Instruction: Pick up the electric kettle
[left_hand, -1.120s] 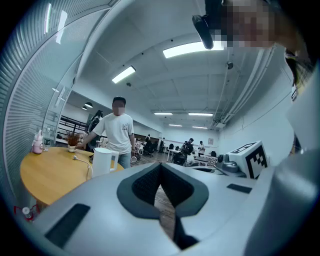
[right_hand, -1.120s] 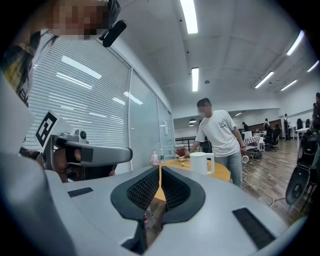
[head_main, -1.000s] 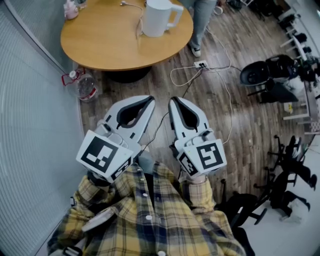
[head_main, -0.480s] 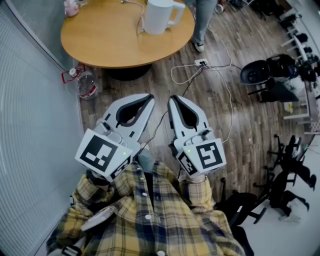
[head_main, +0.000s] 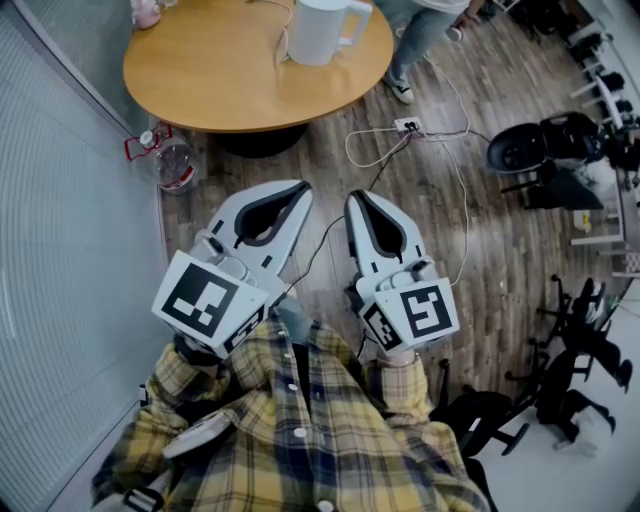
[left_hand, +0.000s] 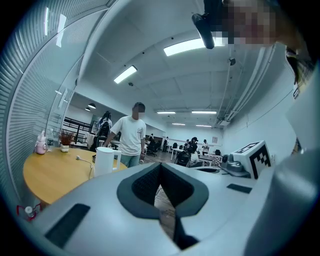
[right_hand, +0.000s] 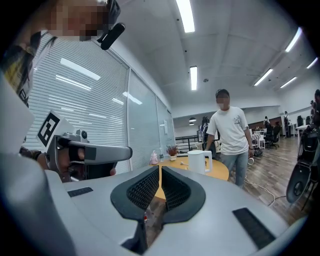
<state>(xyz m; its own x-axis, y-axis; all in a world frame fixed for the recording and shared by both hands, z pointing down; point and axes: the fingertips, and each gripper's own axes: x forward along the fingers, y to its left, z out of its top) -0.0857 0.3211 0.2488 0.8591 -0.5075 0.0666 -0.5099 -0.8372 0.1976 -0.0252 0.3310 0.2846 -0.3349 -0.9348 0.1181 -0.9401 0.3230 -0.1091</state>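
Kettle (head_main: 318, 30), white, is seen at top centre of head view, upright on a round wooden table (head_main: 200, 85), near its upper-right edge. Left gripper (head_main: 297, 190) & right gripper (head_main: 357, 197) are held side by side at mid-frame over wood floor (head_main: 470, 250), well apart from the table. Both prs of jaws are pressed together, w/ nothing between. A person (head_main: 415, 25) is seen just beside the table, top right.

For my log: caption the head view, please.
Left hand-held gripper and right hand-held gripper, shut and empty, short of white electric kettle on round table.
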